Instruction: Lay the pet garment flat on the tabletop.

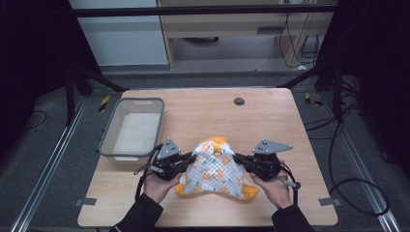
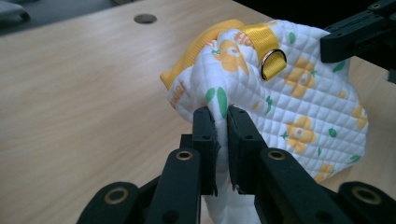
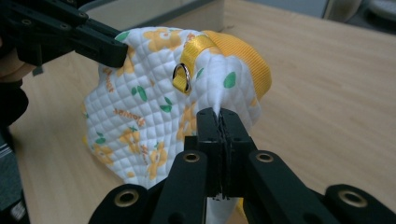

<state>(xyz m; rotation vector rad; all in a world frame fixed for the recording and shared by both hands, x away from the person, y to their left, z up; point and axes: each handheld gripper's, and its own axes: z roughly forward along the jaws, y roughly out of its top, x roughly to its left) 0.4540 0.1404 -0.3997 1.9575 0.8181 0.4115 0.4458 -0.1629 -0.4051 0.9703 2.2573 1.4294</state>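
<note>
The left gripper (image 1: pixel 192 158) has its jaws pinched tight on the left edge of a quilted white cloth (image 1: pixel 215 169) with orange flowers; the right gripper (image 1: pixel 238 158) is clamped just as tight on the opposite edge. The cloth hangs stretched between them, its long axis running from claw to claw across the table (image 1: pixel 270 111), its orange-trimmed end pointing away from the person. A yellow strap with a metal ring (image 2: pixel 272 63) sits near its top. Both hands grip from below, forearms coming in low, the claws aimed inward at each other. A grey bin (image 1: pixel 109 129) stands beyond the left gripper.
</note>
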